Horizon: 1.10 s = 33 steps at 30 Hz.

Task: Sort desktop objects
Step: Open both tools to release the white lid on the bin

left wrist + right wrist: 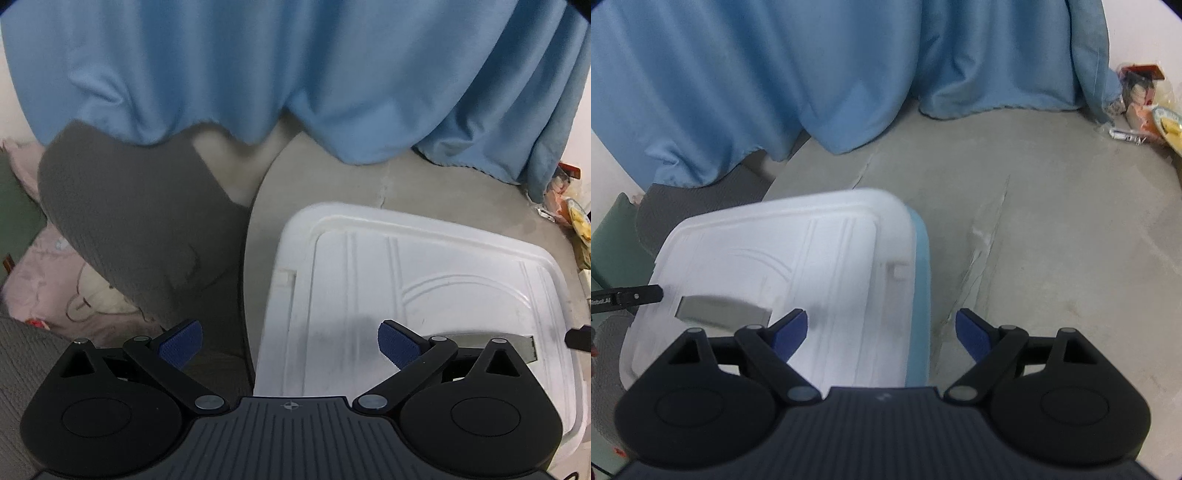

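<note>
A white lid [406, 291] covers a light blue storage box [921, 295] on the grey round table [1052, 221]. The lid has a grey handle slot [720, 312]. My left gripper [290, 343] hangs open above the lid's left edge, its blue pads [181, 341] wide apart and empty. My right gripper [882, 336] is open over the lid's right edge. One of its pads [790, 334] is above the lid and the other above the table, and neither presses on anything. The left gripper's black fingertip [628, 297] shows at the lid's left side.
A blue curtain [295, 74] hangs behind the table. A dark grey cushioned seat [129, 221] and pink cloth [40, 280] lie to the left, off the table. Packets and small items [1145, 107] crowd the table's far right edge.
</note>
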{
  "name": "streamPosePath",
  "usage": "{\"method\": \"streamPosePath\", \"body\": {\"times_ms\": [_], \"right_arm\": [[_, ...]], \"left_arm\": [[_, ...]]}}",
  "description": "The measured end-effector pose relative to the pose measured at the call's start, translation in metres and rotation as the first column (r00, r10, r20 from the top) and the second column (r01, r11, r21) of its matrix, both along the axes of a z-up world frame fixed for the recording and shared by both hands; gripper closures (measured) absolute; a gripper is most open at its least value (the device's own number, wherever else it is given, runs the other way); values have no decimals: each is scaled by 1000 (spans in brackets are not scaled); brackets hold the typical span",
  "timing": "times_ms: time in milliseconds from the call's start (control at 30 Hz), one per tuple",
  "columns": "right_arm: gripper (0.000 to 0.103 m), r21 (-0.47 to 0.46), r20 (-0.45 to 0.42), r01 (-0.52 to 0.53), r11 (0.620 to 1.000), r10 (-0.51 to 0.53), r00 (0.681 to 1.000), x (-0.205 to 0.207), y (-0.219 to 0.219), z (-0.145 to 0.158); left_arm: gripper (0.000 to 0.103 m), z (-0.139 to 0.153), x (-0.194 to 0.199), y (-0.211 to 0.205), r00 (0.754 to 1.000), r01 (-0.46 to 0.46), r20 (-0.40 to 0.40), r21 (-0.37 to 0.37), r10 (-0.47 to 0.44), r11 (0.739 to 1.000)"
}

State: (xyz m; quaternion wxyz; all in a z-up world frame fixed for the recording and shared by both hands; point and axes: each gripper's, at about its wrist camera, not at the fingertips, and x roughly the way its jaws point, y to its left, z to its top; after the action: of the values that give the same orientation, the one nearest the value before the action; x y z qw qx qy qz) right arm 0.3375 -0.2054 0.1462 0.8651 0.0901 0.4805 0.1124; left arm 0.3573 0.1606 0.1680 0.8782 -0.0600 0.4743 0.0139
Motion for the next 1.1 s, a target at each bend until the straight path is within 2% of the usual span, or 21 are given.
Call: {"method": "streamPosePath", "body": {"times_ms": [133, 400, 967, 1100], "right_arm": [[16, 1, -16, -4, 1000, 4, 1000, 0, 1, -4], [26, 28, -19, -20, 999, 21, 1000, -4, 0, -6], [27, -31, -1, -4, 1000, 4, 1000, -8, -3, -3], [28, -28, -12, 10, 1000, -11, 1000, -8, -6, -8]], "left_arm": [[0, -6, 1, 0, 1000, 11, -14, -12, -11, 1000], [0, -10, -3, -7, 999, 47, -24, -58, -48, 997], [0, -14, -13, -31, 996, 79, -26, -88, -81, 993], [0, -12, -14, -36, 995, 90, -28, -59, -91, 994]]}}
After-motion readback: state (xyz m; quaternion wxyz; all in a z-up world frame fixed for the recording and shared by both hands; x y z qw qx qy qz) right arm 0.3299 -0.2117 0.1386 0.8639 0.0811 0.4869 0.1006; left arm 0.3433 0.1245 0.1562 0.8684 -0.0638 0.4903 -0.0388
